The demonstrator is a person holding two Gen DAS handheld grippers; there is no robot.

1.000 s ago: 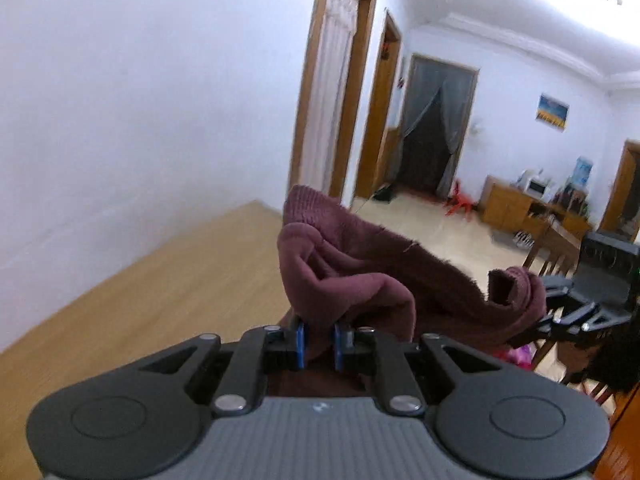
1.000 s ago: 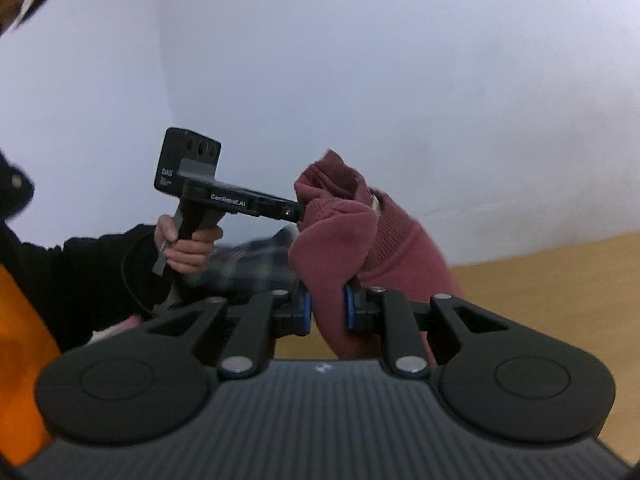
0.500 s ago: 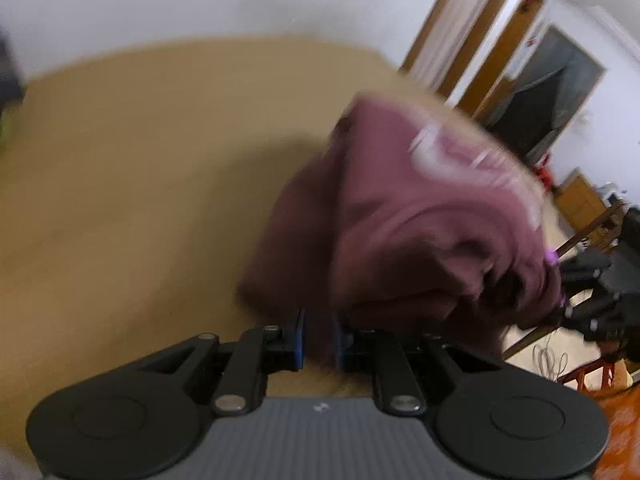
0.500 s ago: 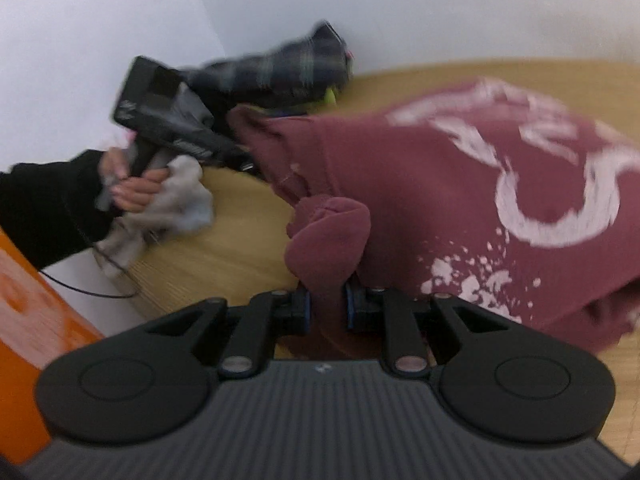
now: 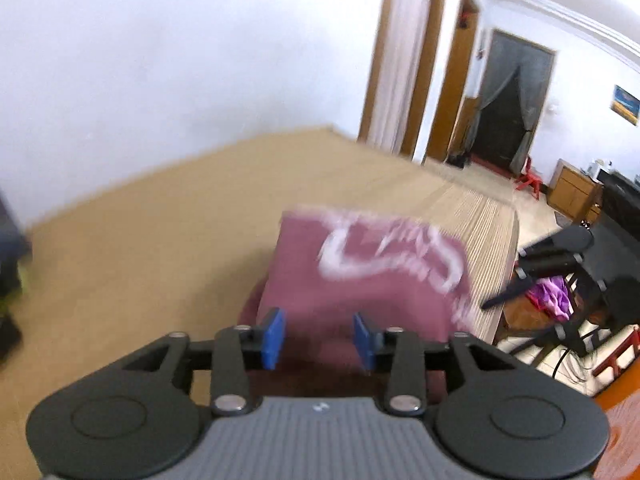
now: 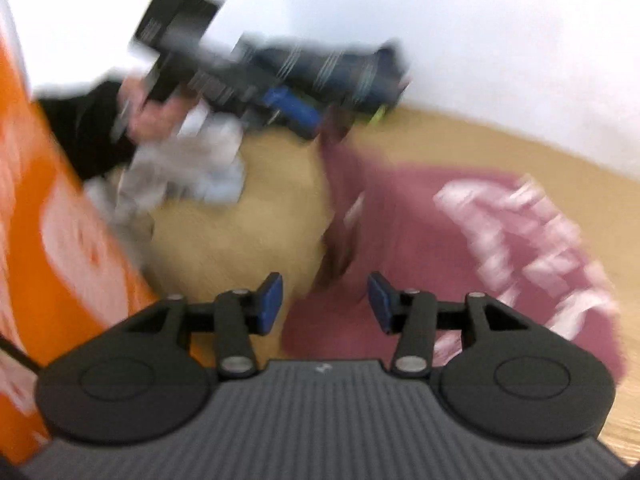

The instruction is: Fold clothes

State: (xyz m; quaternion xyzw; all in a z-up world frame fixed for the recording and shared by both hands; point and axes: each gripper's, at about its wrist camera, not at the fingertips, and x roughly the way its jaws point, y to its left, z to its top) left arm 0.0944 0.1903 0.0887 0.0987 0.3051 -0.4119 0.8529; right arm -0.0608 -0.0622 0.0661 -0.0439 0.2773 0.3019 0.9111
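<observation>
Maroon sweatshirt (image 5: 360,280): lying bunched on the counter (image 5: 140,240); soft, limp, likely draping; best pinched at hem corners. Left gripper (image 5: 319,338) and right gripper (image 6: 325,304) hovering, fingers spread, gripping nothing.

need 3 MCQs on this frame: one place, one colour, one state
1. Where is the sweatshirt?
A. lying on the table
B. hanging from a door
C. on a chair

2. What colour is its print?
A. black
B. white
C. yellow

3. How is the left gripper?
A. shut on the sweatshirt
B. open
C. not in view

Key: 1 A, it lies flat on the wood top; 2 B, white lettering on maroon cloth; 3 B, blue pads stand apart, clamping nothing, like the right gripper.
</observation>
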